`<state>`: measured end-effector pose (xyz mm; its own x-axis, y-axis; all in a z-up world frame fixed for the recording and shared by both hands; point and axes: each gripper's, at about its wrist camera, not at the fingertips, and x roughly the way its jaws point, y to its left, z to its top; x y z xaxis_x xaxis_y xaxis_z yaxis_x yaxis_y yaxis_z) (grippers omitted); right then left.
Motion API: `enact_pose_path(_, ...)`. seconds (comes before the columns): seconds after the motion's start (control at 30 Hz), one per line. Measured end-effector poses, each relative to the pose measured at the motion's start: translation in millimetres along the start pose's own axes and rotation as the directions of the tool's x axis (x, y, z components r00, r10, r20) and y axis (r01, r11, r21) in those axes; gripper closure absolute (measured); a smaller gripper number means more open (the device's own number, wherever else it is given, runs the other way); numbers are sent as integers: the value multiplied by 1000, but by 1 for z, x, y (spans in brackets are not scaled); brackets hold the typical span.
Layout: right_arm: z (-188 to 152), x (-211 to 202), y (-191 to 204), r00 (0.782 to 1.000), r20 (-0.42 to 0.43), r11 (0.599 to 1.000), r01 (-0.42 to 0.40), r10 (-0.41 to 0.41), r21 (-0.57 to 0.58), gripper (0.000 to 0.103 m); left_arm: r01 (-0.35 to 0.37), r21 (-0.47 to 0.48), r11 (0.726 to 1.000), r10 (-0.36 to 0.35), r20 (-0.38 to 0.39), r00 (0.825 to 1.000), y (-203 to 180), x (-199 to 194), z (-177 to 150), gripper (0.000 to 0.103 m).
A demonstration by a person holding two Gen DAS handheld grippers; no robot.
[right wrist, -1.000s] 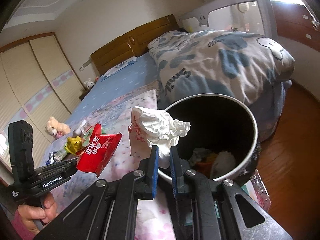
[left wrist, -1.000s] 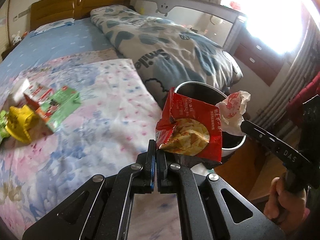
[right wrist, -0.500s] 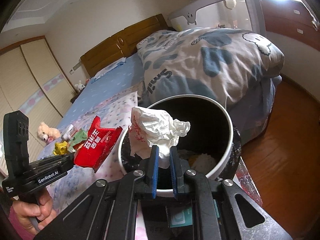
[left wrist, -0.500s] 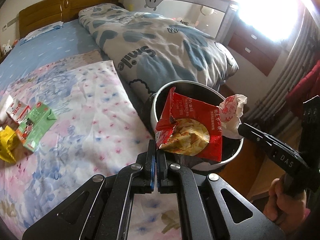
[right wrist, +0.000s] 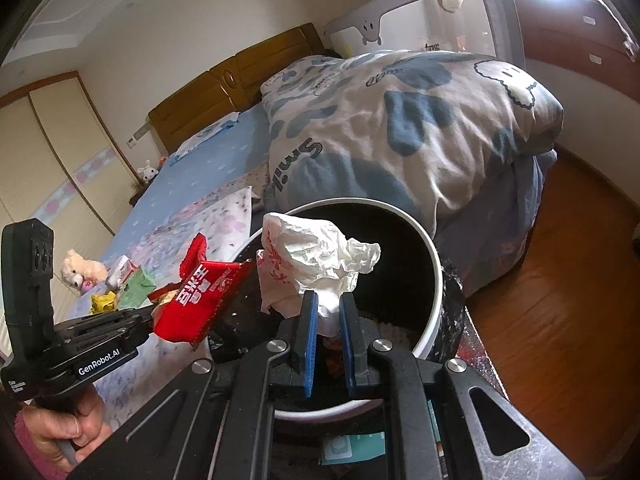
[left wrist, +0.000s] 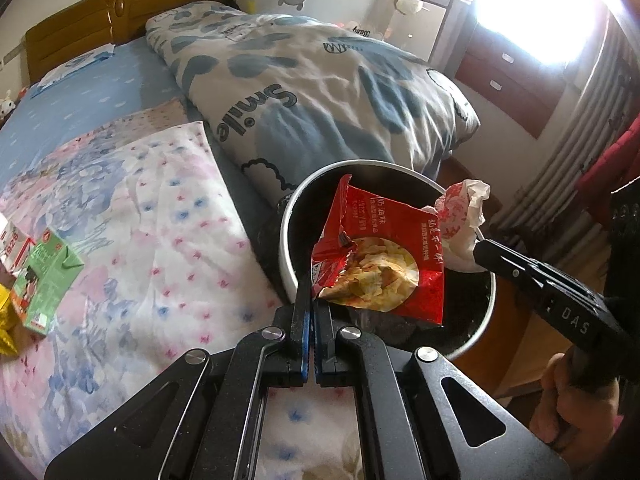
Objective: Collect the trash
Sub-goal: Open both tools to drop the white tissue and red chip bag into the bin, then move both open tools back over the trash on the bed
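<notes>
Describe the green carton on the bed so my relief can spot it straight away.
Start at the floral sheet covering the near part of the bed, then look to its left edge in the left wrist view. The green carton lies there on its side, between a red-and-white carton and a crumpled yellow wrapper; it is the only green piece.

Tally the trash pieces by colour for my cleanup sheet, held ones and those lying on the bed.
Red: 1, snack bag in the left claw
White: 2, crumpled wrapper in the right claw, carton
Green: 1, carton
Yellow: 1, wrapper
Total: 5
</notes>
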<state>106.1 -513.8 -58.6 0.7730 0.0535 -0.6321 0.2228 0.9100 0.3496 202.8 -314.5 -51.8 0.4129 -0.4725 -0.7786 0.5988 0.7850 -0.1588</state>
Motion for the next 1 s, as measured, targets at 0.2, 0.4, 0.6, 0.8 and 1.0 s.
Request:
enact_pose_path(0.2,5,9,-6,1000,-14,1000,11,-11,4,92,-7,3,1000,7,-8,1000,-5,10,6,102)
enact_pose_path(0.4,8,15,-13,999,-23,999,35,-34,19,88,2,-6,1000,-2,-30,1000,-7,19,7,96)
enact_pose_path(0.6,8,10,-15,999,-9,998,38,-38,45,62,-4,-24,1000,3,-15,1000,-2,11,-2,63)
enact_pose_path(0.8,4,1,-3,1000,14,998,9,-10,68,22,-14,-83,996,14,5,1000,20,-9,-23,46)
enact_pose_path(1.0,-7,-4,35,999,22,999,-38,37,18,20,-38,-183,982,45,31,999,59,-36,-52,45)
